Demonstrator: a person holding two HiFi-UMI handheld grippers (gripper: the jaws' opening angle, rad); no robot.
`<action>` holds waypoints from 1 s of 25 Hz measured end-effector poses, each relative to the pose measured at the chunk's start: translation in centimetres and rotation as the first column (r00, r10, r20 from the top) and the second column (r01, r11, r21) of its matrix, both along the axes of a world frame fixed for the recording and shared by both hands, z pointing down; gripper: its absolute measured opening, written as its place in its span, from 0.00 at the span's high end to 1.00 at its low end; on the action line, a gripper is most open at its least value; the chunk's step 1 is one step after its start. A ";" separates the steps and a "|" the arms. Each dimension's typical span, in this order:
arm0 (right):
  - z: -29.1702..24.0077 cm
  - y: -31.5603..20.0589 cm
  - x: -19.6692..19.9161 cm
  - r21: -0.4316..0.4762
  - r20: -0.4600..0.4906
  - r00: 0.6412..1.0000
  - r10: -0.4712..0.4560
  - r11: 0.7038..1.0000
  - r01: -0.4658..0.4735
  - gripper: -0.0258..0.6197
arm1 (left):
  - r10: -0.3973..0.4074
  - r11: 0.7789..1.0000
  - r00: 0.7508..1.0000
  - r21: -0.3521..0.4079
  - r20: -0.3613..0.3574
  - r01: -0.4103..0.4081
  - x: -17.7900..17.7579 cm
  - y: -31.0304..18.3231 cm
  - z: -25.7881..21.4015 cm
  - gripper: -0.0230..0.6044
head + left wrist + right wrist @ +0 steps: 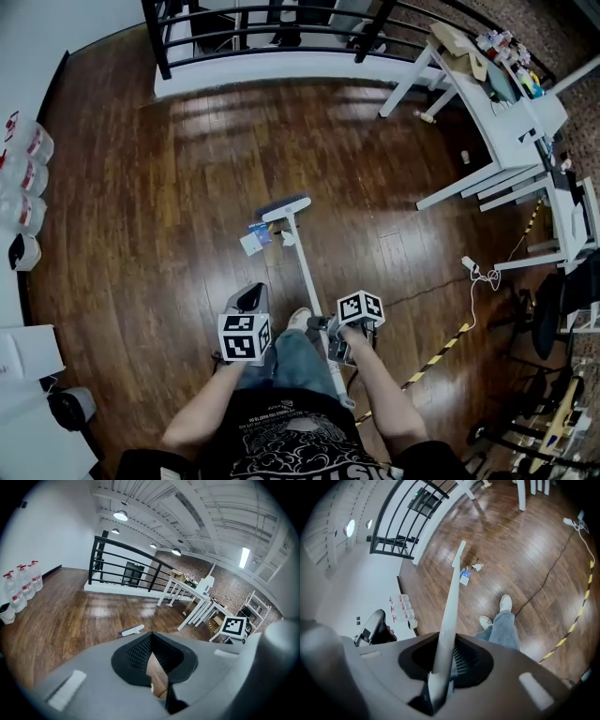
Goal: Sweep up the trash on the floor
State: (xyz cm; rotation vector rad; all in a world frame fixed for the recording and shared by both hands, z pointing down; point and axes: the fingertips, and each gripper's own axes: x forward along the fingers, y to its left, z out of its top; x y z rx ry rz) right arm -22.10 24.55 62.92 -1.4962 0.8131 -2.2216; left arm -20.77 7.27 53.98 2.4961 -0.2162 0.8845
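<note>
Dark wooden plank floor (pixel 159 187), black metal railing (pixel 262 39) at the far edge. Long white broom (pixel 306 272) – head down just beside the blue-and-white paper scraps (pixel 255 240). Right gripper (pixel 334 339) clamped on the handle; left gripper (pixel 249 300) jaws together, empty, clear of the handle. Sweep looks barely begun – next, draw the head across the scraps.

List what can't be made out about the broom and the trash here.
Trash: head view, too small to identify beyond blue-white scraps.
Broom head: left gripper view, its handle hidden behind the left gripper.
Broom handle: right gripper view, its end buried in the right gripper.
</note>
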 end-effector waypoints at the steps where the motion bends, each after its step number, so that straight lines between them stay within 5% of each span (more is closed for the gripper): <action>1: -0.8 0.4 0.0 0.005 -0.029 0.999 -0.020 1.000 0.020 0.86 | 0.000 1.000 1.000 -0.003 -0.005 0.000 -0.3 0.0 -0.2 0.96; 8: -6.1 2.7 0.3 0.060 -0.199 0.978 -0.059 0.996 0.072 0.86 | 0.007 1.000 0.999 0.005 -0.045 -0.007 -2.1 0.8 -2.6 0.96; 15: -10.2 5.1 1.6 0.140 -0.321 0.947 0.019 0.990 0.028 0.86 | 0.004 0.997 0.995 0.076 -0.096 0.003 -2.4 2.1 -6.4 0.96; 25: -14.9 11.3 5.4 0.245 -0.450 0.887 0.104 0.969 0.011 0.86 | 0.058 0.989 0.987 0.142 -0.151 -0.037 1.5 11.3 -10.6 0.96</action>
